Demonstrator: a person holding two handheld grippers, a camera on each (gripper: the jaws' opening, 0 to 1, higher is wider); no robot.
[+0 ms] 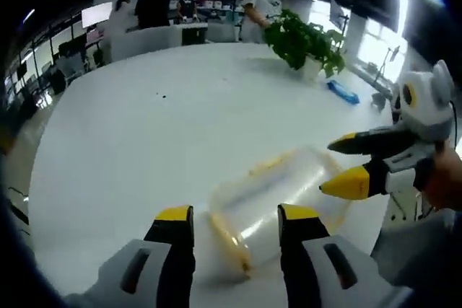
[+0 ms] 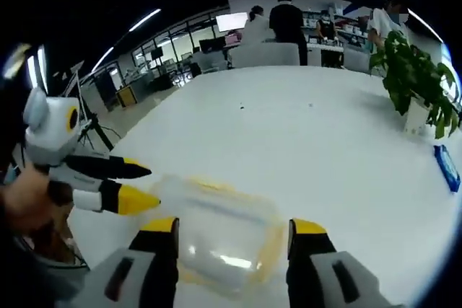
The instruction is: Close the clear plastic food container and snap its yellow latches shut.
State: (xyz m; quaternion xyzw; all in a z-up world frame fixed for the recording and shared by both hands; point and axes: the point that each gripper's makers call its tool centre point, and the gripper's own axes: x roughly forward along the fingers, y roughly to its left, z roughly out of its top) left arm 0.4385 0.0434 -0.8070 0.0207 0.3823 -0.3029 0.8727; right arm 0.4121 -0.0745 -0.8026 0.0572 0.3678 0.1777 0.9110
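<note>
Motion blur smears the clear plastic food container (image 1: 278,196) on the white table (image 1: 144,128), so its yellow latches (image 1: 229,239) are hard to read. It sits just beyond the left gripper (image 1: 236,223), jaws parted. The right gripper (image 2: 234,234) likewise spreads wide around it. A potted plant (image 2: 415,81) and blue object (image 2: 447,167) sit beyond.
</note>
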